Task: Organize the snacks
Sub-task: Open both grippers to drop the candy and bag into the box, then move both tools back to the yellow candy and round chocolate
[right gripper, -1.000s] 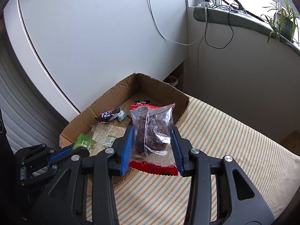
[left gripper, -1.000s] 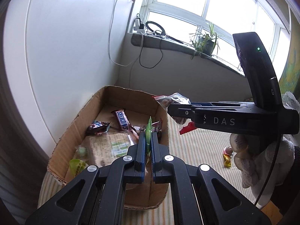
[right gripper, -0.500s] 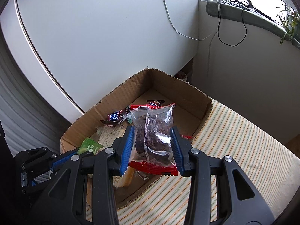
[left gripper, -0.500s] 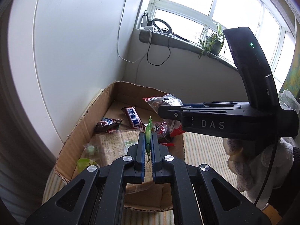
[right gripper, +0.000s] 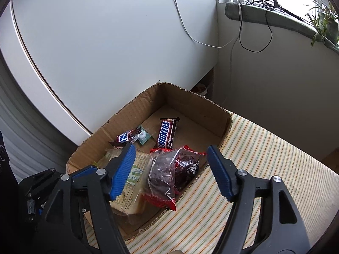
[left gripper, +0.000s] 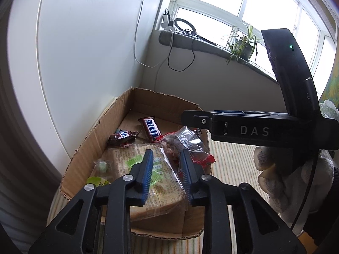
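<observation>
An open cardboard box [left gripper: 118, 114] [right gripper: 131, 114] holds snacks: a Snickers bar [left gripper: 151, 129] [right gripper: 166, 134], a dark candy wrapper [left gripper: 122, 137] [right gripper: 127, 137], a large flat printed pack [left gripper: 148, 169] [right gripper: 129, 182], small green packets [left gripper: 96, 182]. A clear red-edged bag of dark snacks [right gripper: 173, 173] [left gripper: 186, 146] lies over the box's right rim. My right gripper [right gripper: 171, 173] is open above that bag. My left gripper [left gripper: 166, 177] is open and empty over the flat pack.
The box sits on a striped cloth [right gripper: 264, 169] against a white wall [left gripper: 89, 53]. A windowsill [left gripper: 211, 46] with cables and a plant [left gripper: 243, 44] runs behind. The gloved hand [left gripper: 281, 182] holding the right gripper is at the right.
My right gripper opened and let the clear bag drop onto the box's rim. My left gripper opened and released the green packet it held. Both moved closer over the box.
</observation>
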Motion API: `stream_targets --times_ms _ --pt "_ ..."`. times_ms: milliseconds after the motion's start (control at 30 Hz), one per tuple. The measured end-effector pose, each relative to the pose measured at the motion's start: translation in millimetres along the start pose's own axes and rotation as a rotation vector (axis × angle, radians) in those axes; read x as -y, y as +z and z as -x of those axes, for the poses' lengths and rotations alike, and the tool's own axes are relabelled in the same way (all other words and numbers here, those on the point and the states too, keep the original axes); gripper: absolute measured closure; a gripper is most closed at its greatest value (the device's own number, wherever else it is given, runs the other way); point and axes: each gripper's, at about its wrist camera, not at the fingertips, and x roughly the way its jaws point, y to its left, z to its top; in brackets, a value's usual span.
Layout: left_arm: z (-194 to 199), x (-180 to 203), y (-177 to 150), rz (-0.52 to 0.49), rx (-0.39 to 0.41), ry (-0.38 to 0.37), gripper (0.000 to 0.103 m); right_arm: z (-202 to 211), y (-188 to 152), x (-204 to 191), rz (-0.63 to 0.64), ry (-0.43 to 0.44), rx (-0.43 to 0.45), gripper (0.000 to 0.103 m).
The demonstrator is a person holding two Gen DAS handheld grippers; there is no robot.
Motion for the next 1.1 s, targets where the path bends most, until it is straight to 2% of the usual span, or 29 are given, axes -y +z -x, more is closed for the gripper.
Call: stream_targets --times_ms 300,600,933,1100 --pt "1.6 8.3 1.0 -0.005 0.002 0.006 0.075 16.3 -6.3 14.6 -0.024 -0.006 0.018 0.024" --pt "4.9 25.4 -1.7 -0.019 0.010 -0.003 0.074 56.6 -28.7 41.3 -0.034 -0.026 0.062 0.024" --pt "3.4 60.2 -6.5 -0.058 0.017 -0.049 0.074 112.5 -71.7 110.3 -0.099 -0.099 0.106 0.024" --pt "-6.3 81.6 -12.1 -0.079 -0.011 -0.095 0.074 125.1 -95.6 145.6 -0.127 -0.132 0.085 0.024"
